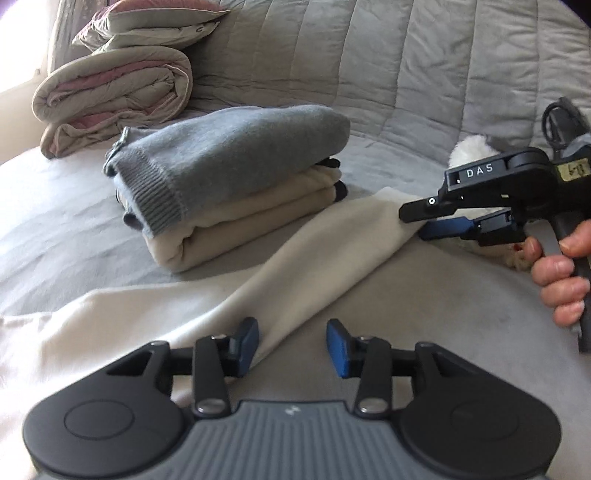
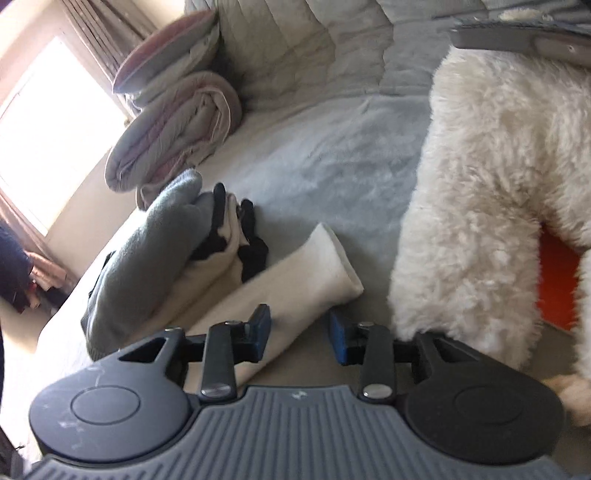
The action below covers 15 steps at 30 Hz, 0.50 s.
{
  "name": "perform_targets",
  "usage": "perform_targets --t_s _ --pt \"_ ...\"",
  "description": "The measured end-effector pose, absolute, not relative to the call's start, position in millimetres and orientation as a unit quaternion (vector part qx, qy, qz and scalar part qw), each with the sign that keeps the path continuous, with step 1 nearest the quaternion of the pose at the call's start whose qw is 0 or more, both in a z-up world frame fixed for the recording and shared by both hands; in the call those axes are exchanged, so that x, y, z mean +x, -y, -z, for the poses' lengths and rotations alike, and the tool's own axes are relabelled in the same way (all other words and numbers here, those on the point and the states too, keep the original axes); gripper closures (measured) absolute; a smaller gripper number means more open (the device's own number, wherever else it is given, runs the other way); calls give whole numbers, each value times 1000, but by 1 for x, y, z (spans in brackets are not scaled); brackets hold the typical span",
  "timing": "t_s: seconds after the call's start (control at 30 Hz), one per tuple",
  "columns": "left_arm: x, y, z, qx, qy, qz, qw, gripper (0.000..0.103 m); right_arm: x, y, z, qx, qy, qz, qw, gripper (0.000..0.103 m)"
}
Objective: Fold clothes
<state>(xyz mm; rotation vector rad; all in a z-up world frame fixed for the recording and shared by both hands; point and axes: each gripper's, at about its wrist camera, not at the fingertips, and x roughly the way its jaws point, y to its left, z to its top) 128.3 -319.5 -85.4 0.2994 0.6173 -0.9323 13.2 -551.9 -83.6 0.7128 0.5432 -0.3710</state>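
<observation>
You see a rolled quilt [image 1: 110, 88] under a pillow [image 1: 147, 22], a fluffy white dog [image 2: 495, 192], and a bright window [image 2: 48, 129].

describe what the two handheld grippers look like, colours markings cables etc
Both match: the left gripper and right gripper have black linkage arms with silver screws, blue finger pads, round black discs either side and a ribbed grey body. Side-on, the right gripper shows white "DAS" lettering, a yellowish handwritten label, a black cable behind, and a bare hand on its grip.
</observation>
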Motion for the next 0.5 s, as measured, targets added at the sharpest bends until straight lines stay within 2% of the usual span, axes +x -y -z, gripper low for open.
perform_targets --t_s 0.03,0.07,0.23,0.3,0.33,0.4,0.5 --pt "127 323 84 147 -289 436 839 89 12 550 81 334 -263 184 886 97" --pt "127 323 80 142 -289 437 840 96 11 548 79 324 -265 191 888 97" --pt "126 308 65 71 -296 477 824 96 6 538 67 278 -274 221 894 98" --pt "131 307 73 68 -334 496 798 94 4 534 62 259 -278 233 895 98" --pt "134 308 77 70 -356 505 784 89 3 533 60 250 -280 238 896 98" --pt "133 305 82 66 -359 504 783 85 8 535 63 237 -296 248 892 98" --pt "130 292 75 19 -366 508 780 75 5 535 65 246 -289 247 892 98"
